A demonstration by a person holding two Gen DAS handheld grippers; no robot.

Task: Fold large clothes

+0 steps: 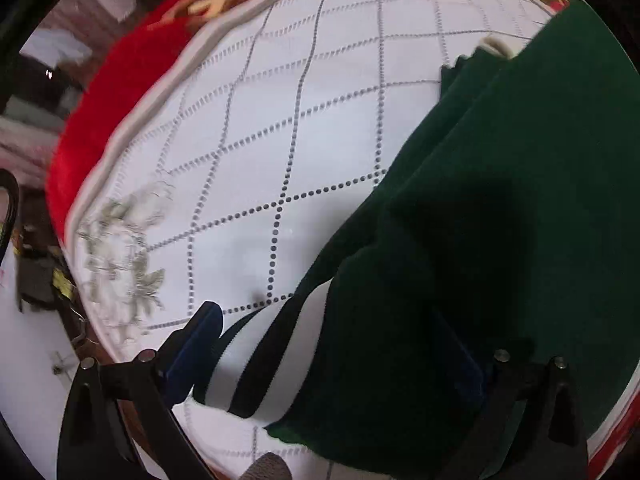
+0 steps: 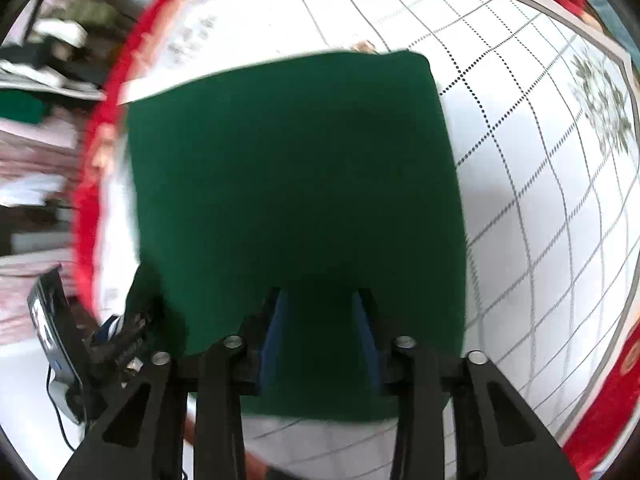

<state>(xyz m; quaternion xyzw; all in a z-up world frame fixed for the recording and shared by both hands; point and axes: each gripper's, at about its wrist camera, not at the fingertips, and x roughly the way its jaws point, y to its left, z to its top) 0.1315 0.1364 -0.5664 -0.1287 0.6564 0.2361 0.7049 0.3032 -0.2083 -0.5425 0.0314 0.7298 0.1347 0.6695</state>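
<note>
A dark green knit garment (image 1: 480,200) lies folded on the white cloth-covered table (image 1: 280,120), and its black-and-white striped cuff (image 1: 248,364) sticks out at the near edge. My left gripper (image 1: 324,320) points down over that edge. Its jaws are wide open, with the cuff and green fabric lying between the blue pads (image 1: 196,344). In the right wrist view the garment (image 2: 296,168) is a flat green rectangle. My right gripper (image 2: 318,296) hovers over its near part, pads (image 2: 272,332) apart, with only flat fabric visible in the gap.
A dotted grid and grey embroidery (image 1: 120,256) pattern the white tablecloth (image 2: 520,160). A red blanket (image 1: 120,80) hangs around the table's rim (image 2: 600,380). Black hardware with a cable (image 2: 52,320) sits at the garment's lower left. Cluttered shelves lie beyond the table.
</note>
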